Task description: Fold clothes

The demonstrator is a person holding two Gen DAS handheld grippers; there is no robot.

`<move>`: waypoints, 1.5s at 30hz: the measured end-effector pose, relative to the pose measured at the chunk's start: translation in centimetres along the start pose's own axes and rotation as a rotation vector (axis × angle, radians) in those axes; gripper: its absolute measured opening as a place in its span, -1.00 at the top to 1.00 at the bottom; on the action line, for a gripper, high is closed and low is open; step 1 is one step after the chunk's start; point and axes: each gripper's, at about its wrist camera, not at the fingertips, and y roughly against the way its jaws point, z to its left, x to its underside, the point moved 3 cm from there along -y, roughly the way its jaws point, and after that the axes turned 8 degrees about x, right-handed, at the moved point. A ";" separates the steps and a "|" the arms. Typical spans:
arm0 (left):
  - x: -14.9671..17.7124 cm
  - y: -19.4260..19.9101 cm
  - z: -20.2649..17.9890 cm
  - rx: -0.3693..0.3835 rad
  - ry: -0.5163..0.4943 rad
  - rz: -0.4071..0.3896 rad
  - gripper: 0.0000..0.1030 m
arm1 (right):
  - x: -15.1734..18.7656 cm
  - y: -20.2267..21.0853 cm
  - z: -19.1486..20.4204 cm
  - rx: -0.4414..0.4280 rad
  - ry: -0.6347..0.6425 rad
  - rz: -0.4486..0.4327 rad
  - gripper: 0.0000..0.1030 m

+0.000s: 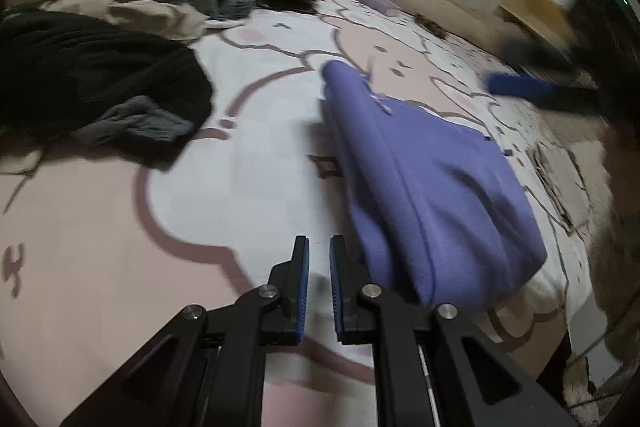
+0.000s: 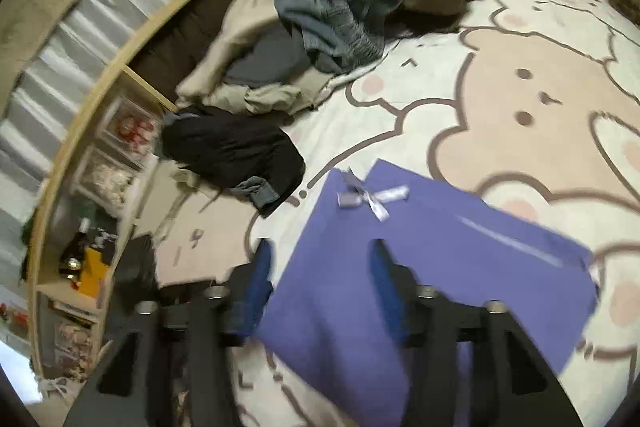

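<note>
The left gripper (image 1: 319,247) hovers over bare bedspread (image 1: 248,163), fingers slightly parted and empty, the purple garment (image 1: 432,187) just to its right. The right gripper (image 2: 320,259) hangs above that garment (image 2: 400,267), jaws spread wide, holding nothing; the folded cloth shows between them. Open sheet stretches beyond, bounded on the far left by a black garment (image 2: 236,151) and a mixed clothes pile (image 2: 304,27).

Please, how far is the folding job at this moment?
Done: the purple garment lies folded flat on the bed sheet. In hand: nothing; the left gripper and the right gripper are both open. Left: the black garment, the beige clothes and the blue-grey clothes are in unfolded heaps.
</note>
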 end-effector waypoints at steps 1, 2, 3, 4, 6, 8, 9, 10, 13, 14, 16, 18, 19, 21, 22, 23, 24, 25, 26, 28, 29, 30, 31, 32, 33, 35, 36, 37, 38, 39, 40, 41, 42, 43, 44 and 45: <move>-0.1 -0.3 -0.1 0.008 -0.005 0.003 0.74 | -0.5 -1.0 0.4 0.015 -0.005 0.029 -0.36; -0.2 -0.6 -0.1 0.012 -0.008 0.006 0.73 | -1.0 -2.1 0.9 0.034 -0.012 0.060 -0.36; -0.2 -0.8 0.0 0.019 -0.010 0.010 0.73 | -1.3 -3.2 1.2 0.055 -0.016 0.085 -0.36; -0.2 -1.0 0.0 0.026 -0.013 0.016 0.73 | -1.6 -4.3 1.4 0.077 -0.019 0.108 -0.36; 0.0 -1.3 0.1 0.038 -0.022 0.028 0.73 | -1.9 -6.5 1.7 0.134 -0.013 0.158 -0.30; 0.3 -1.4 0.4 0.050 -0.026 0.038 0.73 | -1.7 -8.8 1.6 0.211 0.013 0.218 0.47; 0.4 -1.4 0.5 0.052 -0.026 0.042 0.73 | -1.5 -9.7 1.3 0.246 0.020 0.240 0.73; 0.5 -1.5 0.7 0.054 -0.026 0.045 0.73 | -1.2 -9.8 1.0 0.255 0.017 0.232 0.77; 0.9 -1.6 0.9 0.068 -0.036 0.048 0.73 | -1.2 -7.9 0.7 0.245 0.008 0.140 0.88; 1.0 -1.6 0.9 0.072 -0.041 0.047 0.73 | -1.4 -7.0 0.7 0.237 0.004 0.105 0.89; 1.0 -1.7 0.9 0.080 -0.049 0.045 0.73 | -2.2 -5.0 0.7 0.248 -0.005 0.022 0.89; 1.1 -1.7 0.8 0.084 -0.058 0.044 0.73 | -2.8 -4.1 0.7 0.262 -0.009 -0.026 0.89; 1.2 -1.6 0.7 0.086 -0.063 0.043 0.74 | -2.9 -4.8 0.6 0.268 -0.007 -0.019 0.89; 1.3 -1.7 0.5 0.086 -0.074 0.045 0.76 | -3.0 -6.1 0.6 0.281 -0.003 -0.003 0.89; 1.4 -1.7 0.5 0.083 -0.080 0.046 0.77 | -3.1 -6.8 0.5 0.288 -0.001 0.004 0.89; 1.5 -1.7 0.5 0.081 -0.082 0.047 0.77 | -3.1 -7.5 0.5 0.294 0.001 0.012 0.89; 1.6 -1.6 0.5 0.080 -0.083 0.048 0.77 | -2.8 -8.8 0.3 0.293 -0.004 0.038 0.89; 1.7 -1.6 0.5 0.078 -0.084 0.048 0.77 | -2.6 -9.9 0.1 0.293 -0.012 0.063 0.89; 1.7 -1.4 0.5 0.076 -0.083 0.048 0.77 | -2.5 -10.8 -0.1 0.294 -0.020 0.086 0.89; 1.9 -0.8 0.5 0.060 -0.076 0.036 0.77 | -2.1 -11.7 -0.4 0.300 -0.028 0.102 0.89; 1.9 -0.2 0.6 0.048 -0.073 0.022 0.77 | -1.9 -12.1 -0.5 0.303 -0.031 0.107 0.89; 1.8 0.7 0.5 0.036 -0.071 -0.003 0.77 | -1.8 -12.2 -0.7 0.300 -0.033 0.109 0.89; 1.6 1.7 0.2 0.031 -0.074 -0.031 0.77 | -1.8 -12.1 -0.7 0.297 -0.033 0.109 0.89; 1.4 2.6 -0.3 0.040 -0.082 -0.059 0.77 | -1.9 -12.0 -0.7 0.295 -0.032 0.109 0.89; 1.0 3.6 -1.3 0.071 -0.097 -0.090 0.77 | -1.9 -12.0 -0.7 0.294 -0.029 0.111 0.89; 0.2 4.2 -3.6 0.128 -0.149 -0.111 0.77 | -1.9 -12.0 -0.7 0.296 -0.023 0.116 0.89; -0.1 3.9 -4.8 0.149 -0.182 -0.106 0.77 | -1.9 -12.1 -0.6 0.298 -0.020 0.118 0.89; -0.5 3.5 -5.8 0.159 -0.212 -0.098 0.73 | -1.9 -12.2 -0.6 0.300 -0.018 0.120 0.89; -0.7 2.7 -6.6 0.157 -0.242 -0.085 0.73 | -1.9 -12.2 -0.5 0.302 -0.015 0.121 0.89; -0.9 1.3 -7.3 0.136 -0.270 -0.060 0.73 | -2.0 -12.3 -0.5 0.302 -0.014 0.123 0.89; -1.0 -0.1 -7.3 0.103 -0.275 -0.028 0.73 | -2.0 -12.3 -0.6 0.301 -0.012 0.124 0.89; -0.9 -1.3 -7.0 0.070 -0.266 0.004 0.73 | -2.1 -12.3 -0.6 0.296 -0.011 0.122 0.89; -0.7 -2.6 -6.4 0.033 -0.247 0.046 0.73 | -2.2 -11.8 -0.6 0.278 -0.016 0.109 0.89; -0.4 -3.1 -6.0 0.016 -0.231 0.063 0.73 | -2.4 -11.1 -0.8 0.253 -0.024 0.091 0.89; -0.2 -3.0 -5.8 0.015 -0.221 0.060 0.73 | -2.8 -9.9 -1.1 0.212 -0.035 0.071 0.88; 0.0 -3.0 -5.7 0.014 -0.212 0.057 0.73 | -3.2 -8.5 -1.4 0.166 -0.047 0.052 0.84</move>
